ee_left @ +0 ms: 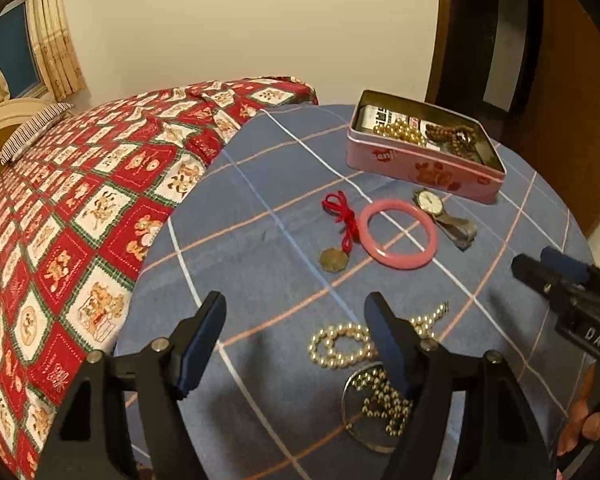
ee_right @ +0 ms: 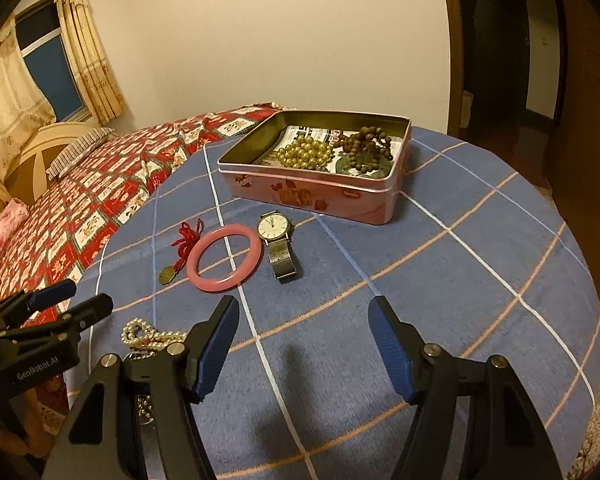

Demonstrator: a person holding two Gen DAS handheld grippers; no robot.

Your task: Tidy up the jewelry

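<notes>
A pink tin box (ee_left: 424, 160) (ee_right: 312, 192) stands open at the far side of the round table and holds gold beads (ee_right: 305, 153) and brown beads (ee_right: 366, 148). In front of it lie a wristwatch (ee_left: 440, 212) (ee_right: 278, 240), a pink bangle (ee_left: 396, 233) (ee_right: 224, 257) and a red cord with a brass pendant (ee_left: 338, 232) (ee_right: 180, 252). A pearl necklace (ee_left: 340, 346) (ee_right: 148, 338) and a gold chain on a round disc (ee_left: 374, 408) lie near my left gripper (ee_left: 296, 344), which is open and empty. My right gripper (ee_right: 304, 344) is open and empty over bare cloth.
The table has a blue checked cloth (ee_right: 460, 280). A bed with a red patterned cover (ee_left: 80, 208) stands to the left, touching the table. A doorway (ee_right: 500, 48) is at the back right. The right gripper also shows in the left wrist view (ee_left: 540, 268).
</notes>
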